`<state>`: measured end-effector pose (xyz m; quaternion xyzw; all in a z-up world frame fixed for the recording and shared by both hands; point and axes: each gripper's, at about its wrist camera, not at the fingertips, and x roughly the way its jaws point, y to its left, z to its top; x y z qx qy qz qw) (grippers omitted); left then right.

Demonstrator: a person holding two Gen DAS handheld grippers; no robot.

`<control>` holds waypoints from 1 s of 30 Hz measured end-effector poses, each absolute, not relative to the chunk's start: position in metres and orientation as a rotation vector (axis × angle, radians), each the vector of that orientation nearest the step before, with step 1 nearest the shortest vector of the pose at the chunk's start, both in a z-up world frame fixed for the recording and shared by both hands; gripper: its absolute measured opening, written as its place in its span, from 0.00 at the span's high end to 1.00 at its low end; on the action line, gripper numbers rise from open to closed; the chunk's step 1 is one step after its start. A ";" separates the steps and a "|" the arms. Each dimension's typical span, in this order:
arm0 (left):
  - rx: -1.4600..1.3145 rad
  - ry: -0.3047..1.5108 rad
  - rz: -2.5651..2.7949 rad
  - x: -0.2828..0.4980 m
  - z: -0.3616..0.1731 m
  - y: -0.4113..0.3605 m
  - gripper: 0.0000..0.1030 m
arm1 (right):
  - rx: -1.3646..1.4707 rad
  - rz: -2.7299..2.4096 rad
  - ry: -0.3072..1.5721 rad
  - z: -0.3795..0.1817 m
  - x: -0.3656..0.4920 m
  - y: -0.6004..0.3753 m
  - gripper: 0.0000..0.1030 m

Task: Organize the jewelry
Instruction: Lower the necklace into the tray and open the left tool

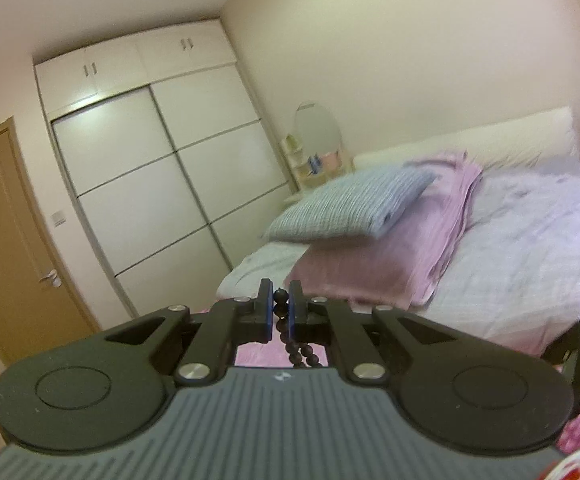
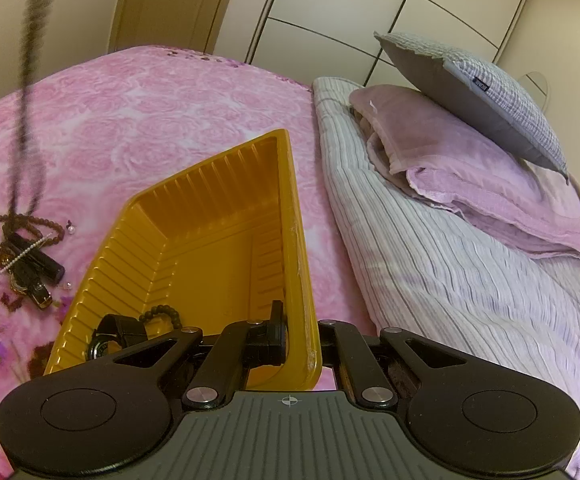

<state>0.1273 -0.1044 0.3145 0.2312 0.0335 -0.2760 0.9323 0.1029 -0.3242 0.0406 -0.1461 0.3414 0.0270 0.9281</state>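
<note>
Both my grippers are holding something over the pink floral bedspread (image 2: 161,112).

Biggest in view is the bed itself, with a striped duvet (image 2: 450,272), a folded lilac blanket (image 2: 470,168) and a grey pillow (image 2: 490,92) stacked at its far side. On the bedspread sits the yellow tray (image 2: 209,208); my right gripper (image 2: 296,336) pinches the tray's near right rim, one finger inside the wall, the other outside. In the tray's near corner lie a black watch (image 2: 109,336) and a small dark bead bracelet (image 2: 161,314). Left of the tray, a tangled pile of jewelry (image 2: 17,248) rests on the cover. My left gripper (image 1: 279,312) is raised, nearly closed, clamping a dark bead strand (image 1: 281,320) that hangs, blurred, down to the pile.
</note>
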 end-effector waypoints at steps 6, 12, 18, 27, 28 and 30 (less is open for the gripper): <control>0.455 0.059 -0.637 0.134 0.319 -0.143 0.94 | -0.300 0.064 0.711 0.039 0.103 -0.327 0.96; 0.466 0.145 -0.712 0.142 0.283 -0.179 0.94 | -0.305 0.080 0.740 0.038 0.104 -0.330 0.96; 0.483 0.258 -0.759 0.157 0.235 -0.204 0.94 | -0.303 0.098 0.778 0.039 0.108 -0.334 0.96; 0.497 0.397 -0.786 0.180 0.184 -0.215 0.94 | -0.304 0.120 0.833 0.040 0.114 -0.339 0.95; 0.495 0.416 -0.788 0.183 0.178 -0.215 0.94 | -0.304 0.121 0.839 0.040 0.114 -0.339 0.95; 0.497 0.452 -0.786 0.187 0.164 -0.215 0.94 | -0.305 0.124 0.848 0.040 0.116 -0.340 0.95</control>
